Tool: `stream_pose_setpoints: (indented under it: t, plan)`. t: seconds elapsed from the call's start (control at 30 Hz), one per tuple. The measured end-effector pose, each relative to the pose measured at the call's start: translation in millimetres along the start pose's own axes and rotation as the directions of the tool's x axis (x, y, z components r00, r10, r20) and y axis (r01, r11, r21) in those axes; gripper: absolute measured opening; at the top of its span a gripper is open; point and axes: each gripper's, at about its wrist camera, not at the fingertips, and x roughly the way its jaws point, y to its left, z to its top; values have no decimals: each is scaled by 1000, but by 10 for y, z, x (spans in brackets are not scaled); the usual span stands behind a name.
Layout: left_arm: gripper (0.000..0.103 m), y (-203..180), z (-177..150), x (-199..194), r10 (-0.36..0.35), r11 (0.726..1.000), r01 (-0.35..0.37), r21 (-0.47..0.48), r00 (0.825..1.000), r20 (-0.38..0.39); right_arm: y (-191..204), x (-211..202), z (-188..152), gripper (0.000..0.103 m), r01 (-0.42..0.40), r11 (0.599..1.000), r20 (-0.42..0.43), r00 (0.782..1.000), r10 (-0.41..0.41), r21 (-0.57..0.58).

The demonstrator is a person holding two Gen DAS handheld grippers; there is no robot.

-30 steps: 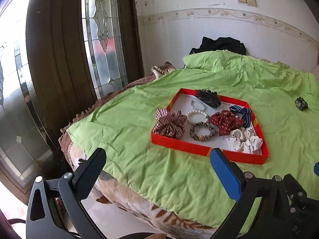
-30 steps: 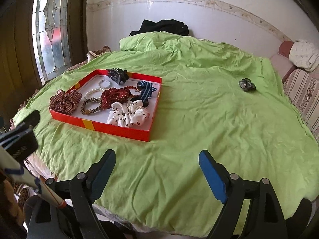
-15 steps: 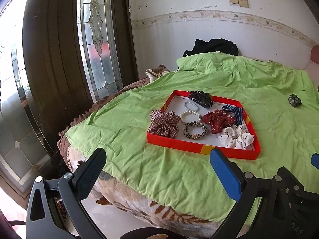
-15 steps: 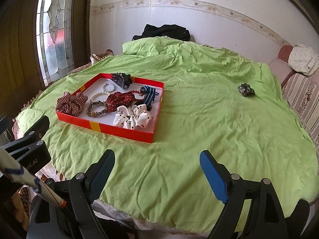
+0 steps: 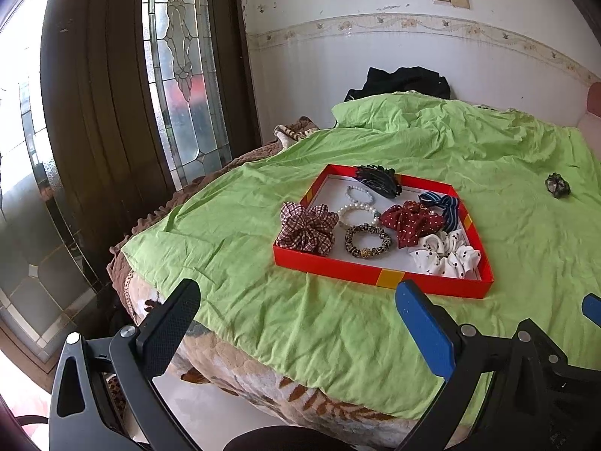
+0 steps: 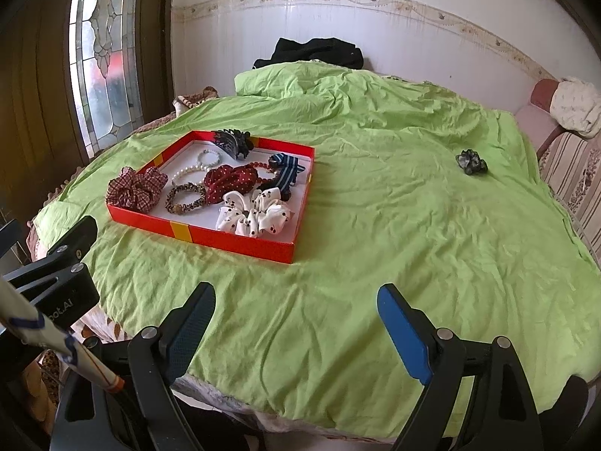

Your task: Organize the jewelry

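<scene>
Mostly done, judging by the layout. On the green bedsheet (image 6: 375, 225), a red tray (image 6: 240, 242) holding nearly everything: plaid scrunchie (image 6: 135, 188) draped over the tray's left rim, leopard-print bracelet (image 6: 186, 197) and pearl bracelet (image 6: 189, 171) just inside it, red dotted scrunchie (image 6: 231, 182) at the tray's middle, white dotted scrunchie (image 6: 255, 212) at its near right corner, striped bow (image 6: 287, 173) beside the right wall, black claw clip (image 6: 231, 141) propped on the far rim. Still outstanding: one dark scrunchie (image 6: 471, 161) alone on the sheet, well apart from the tray, off to its right. Left gripper (image 5: 296, 319) spread wide and empty, hovering short of the tray's near wall. Right gripper (image 6: 296, 314) likewise spread wide, carrying nothing, nearer than the tray and far from the stray scrunchie. Probably one last pickup and drop left.
</scene>
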Motion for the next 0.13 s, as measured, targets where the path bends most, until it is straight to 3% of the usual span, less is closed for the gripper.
stream_pose_setpoints:
  t: [0.13]
  plan:
    - [103, -33, 18, 49, 17, 1000, -16, 7, 1000, -19, -52, 39, 5, 91, -14, 1000, -11, 1000, 14, 10]
